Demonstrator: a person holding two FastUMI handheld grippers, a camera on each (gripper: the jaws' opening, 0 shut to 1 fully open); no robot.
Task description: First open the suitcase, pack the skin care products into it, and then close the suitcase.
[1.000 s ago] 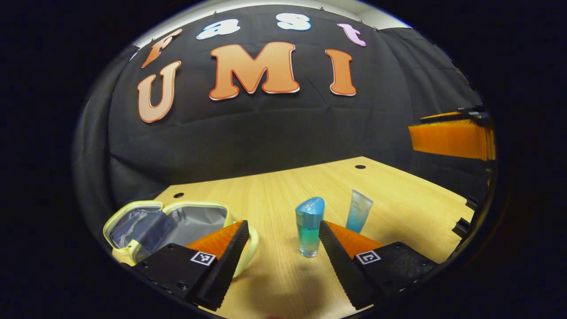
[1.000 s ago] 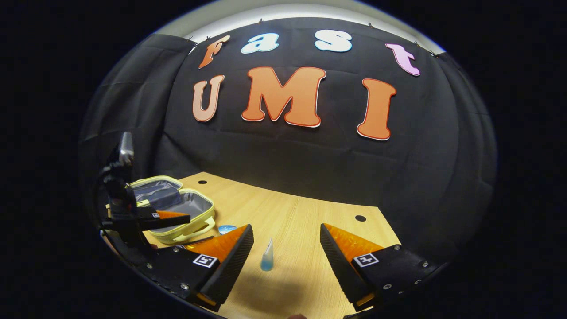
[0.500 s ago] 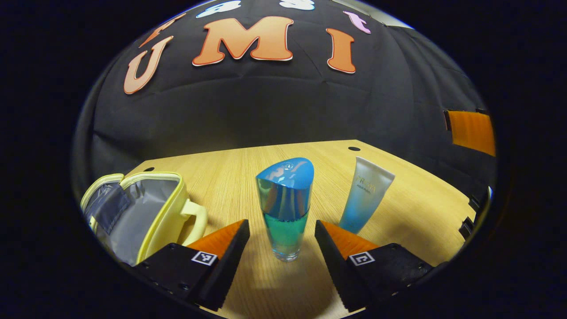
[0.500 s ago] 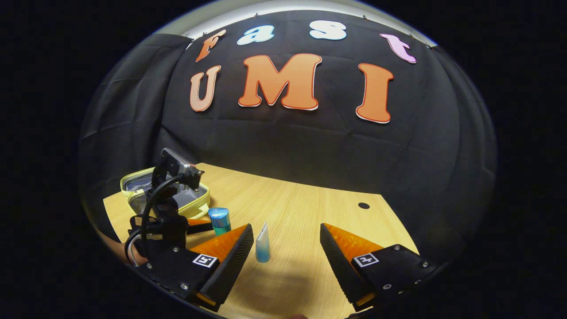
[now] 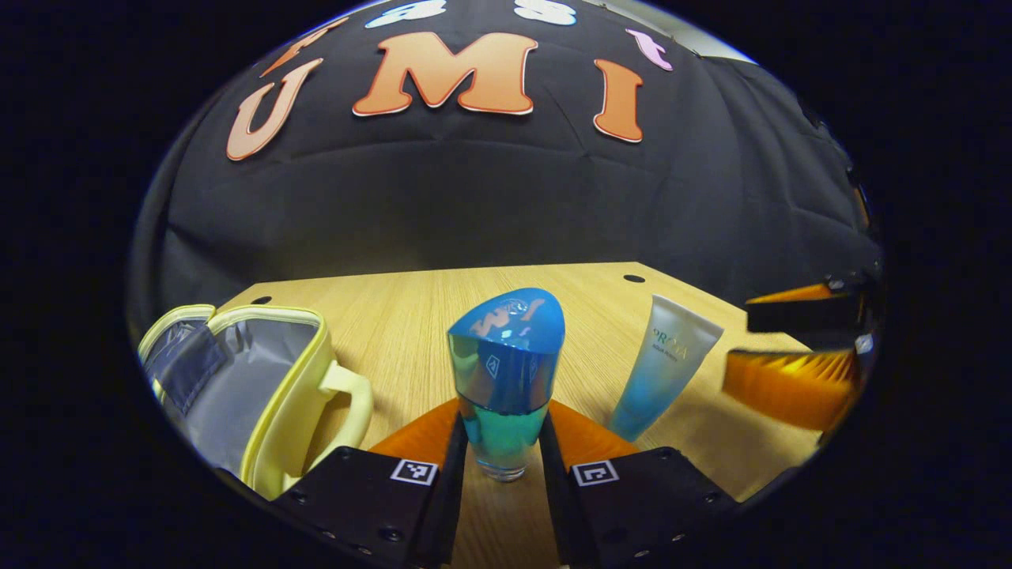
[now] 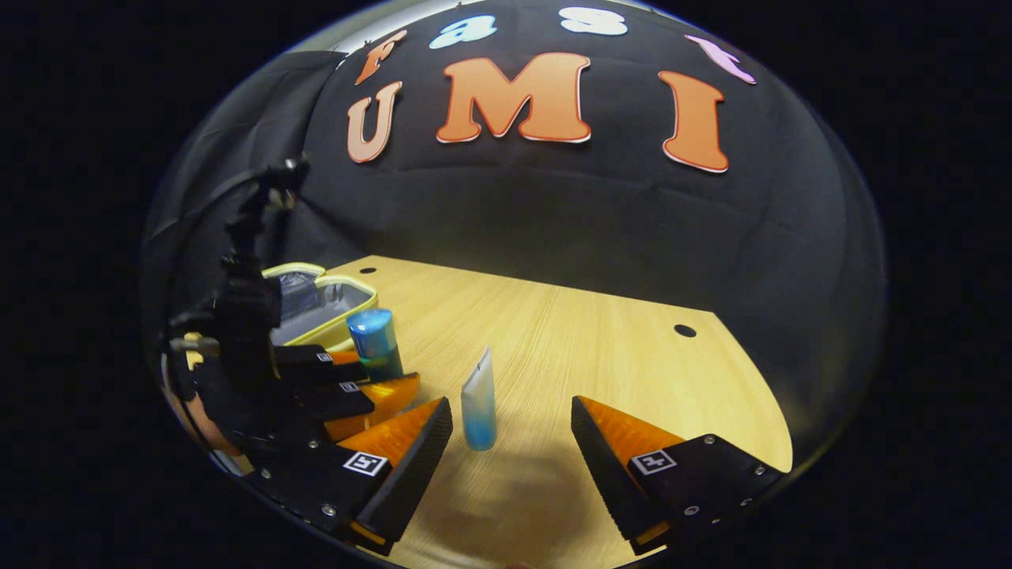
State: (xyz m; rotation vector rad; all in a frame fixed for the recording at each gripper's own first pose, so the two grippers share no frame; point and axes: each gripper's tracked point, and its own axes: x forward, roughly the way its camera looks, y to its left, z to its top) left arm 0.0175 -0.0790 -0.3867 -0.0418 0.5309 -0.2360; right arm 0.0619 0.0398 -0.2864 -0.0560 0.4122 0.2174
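The left hand-held gripper (image 5: 500, 442) has its two fingers pressed against the lower sides of the blue-capped bottle (image 5: 504, 379), which stands upright on the wooden table (image 5: 411, 316) just beside the yellow suitcase (image 5: 261, 387), whose lid lies open to show a grey lining. The right hand-held gripper (image 6: 512, 431) hovers low over the table with its fingers spread wide and nothing between them. The pale blue tube (image 6: 479, 401) stands upright just ahead of it, near its left finger.
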